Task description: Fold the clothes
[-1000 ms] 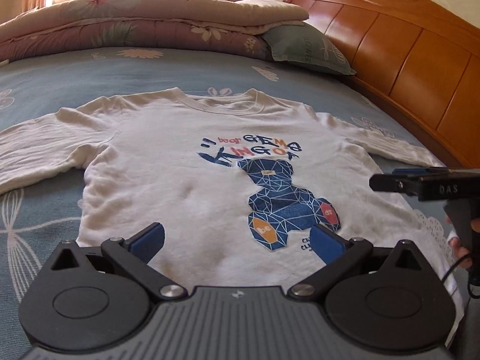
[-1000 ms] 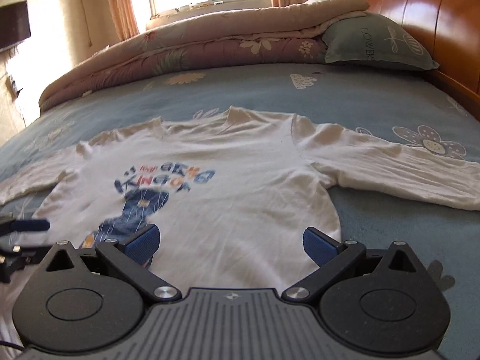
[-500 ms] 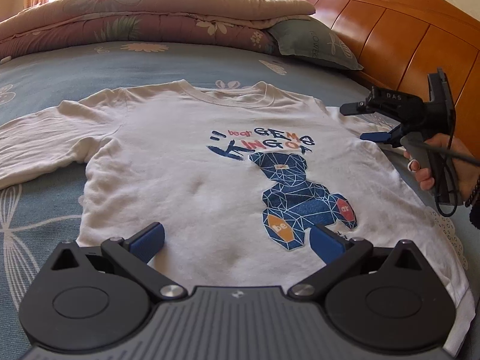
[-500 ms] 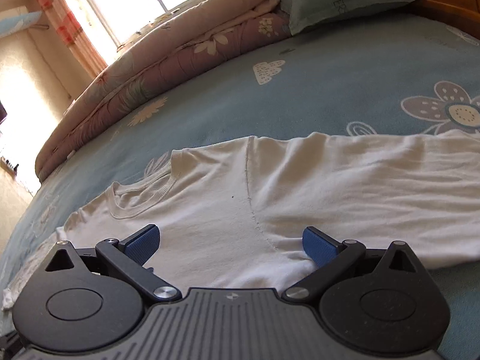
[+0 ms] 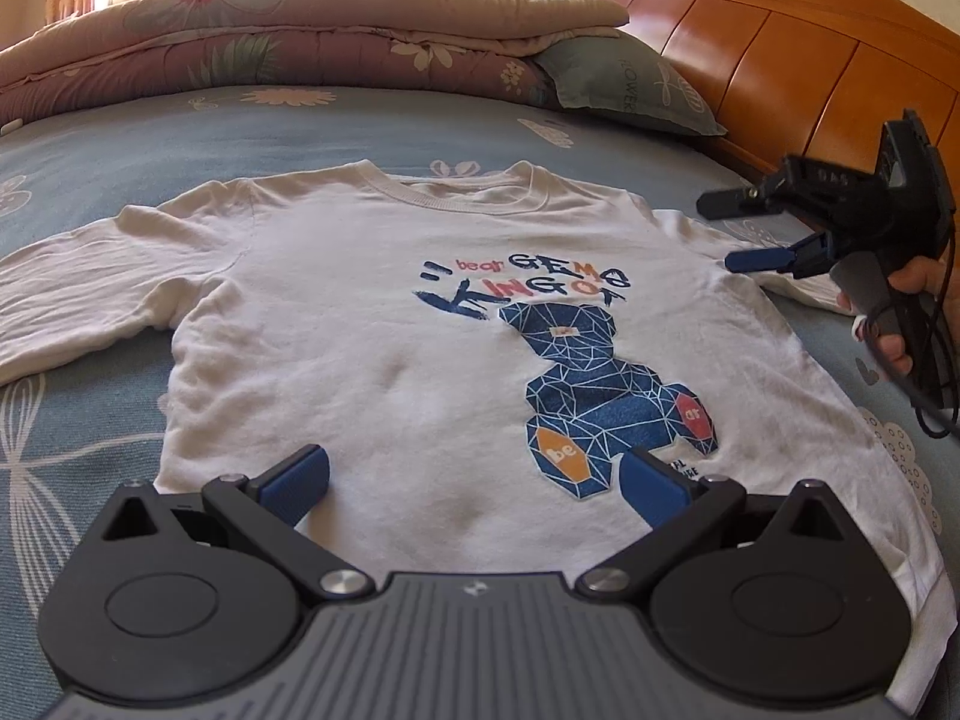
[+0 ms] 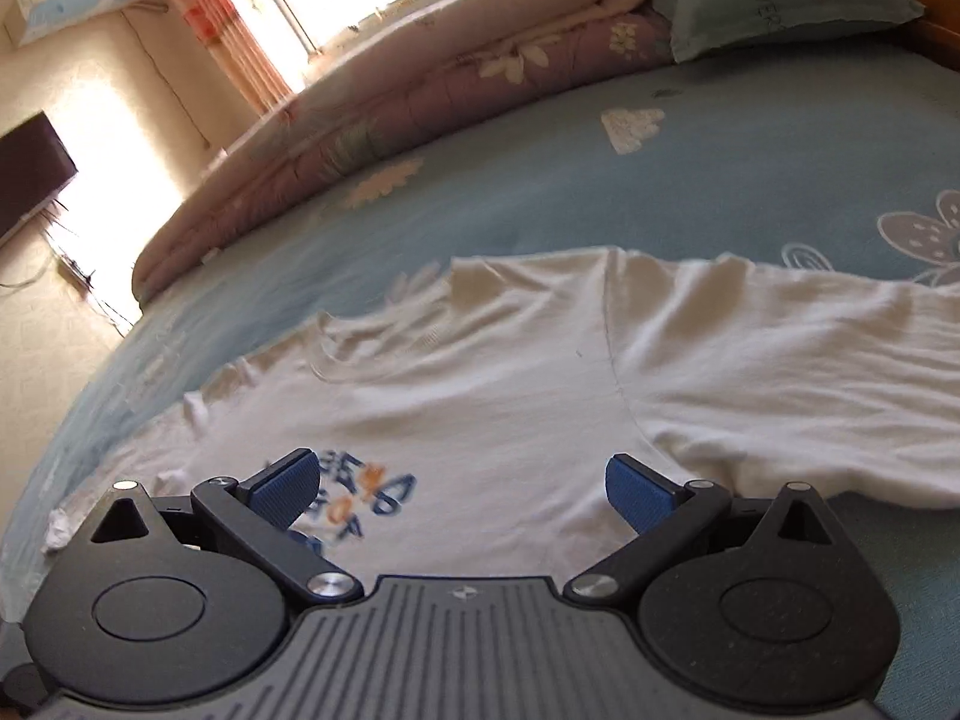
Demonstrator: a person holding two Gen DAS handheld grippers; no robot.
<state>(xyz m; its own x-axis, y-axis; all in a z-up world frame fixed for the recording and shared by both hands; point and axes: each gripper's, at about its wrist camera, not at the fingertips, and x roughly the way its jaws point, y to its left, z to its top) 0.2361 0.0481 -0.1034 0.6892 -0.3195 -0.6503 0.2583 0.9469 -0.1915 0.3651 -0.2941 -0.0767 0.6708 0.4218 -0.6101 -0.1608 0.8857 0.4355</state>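
Observation:
A white long-sleeved shirt [image 5: 420, 324] with a blue bear print [image 5: 600, 384] lies flat, front up, on the blue bed sheet [image 5: 120, 144]. My left gripper [image 5: 474, 480] hovers open over the shirt's lower hem, with nothing between its fingers. My right gripper [image 5: 735, 231] shows in the left wrist view, open, just above the shirt's right shoulder, held by a hand [image 5: 900, 312]. In the right wrist view, the right gripper [image 6: 462, 483] is open above the shirt [image 6: 510, 396], near the armpit seam, and the right sleeve [image 6: 810, 372] stretches off to the right.
A rolled pink floral quilt [image 5: 300, 36] and a grey-green pillow [image 5: 624, 84] lie along the far side of the bed. An orange wooden headboard [image 5: 780, 42] runs along the right. A dark screen [image 6: 24, 174] and a wall air conditioner [image 6: 78, 0] show at left.
My right gripper has moved from the hem up along the shirt's right side to the shoulder and tilted. My left gripper drifted slightly; the shirt has not moved.

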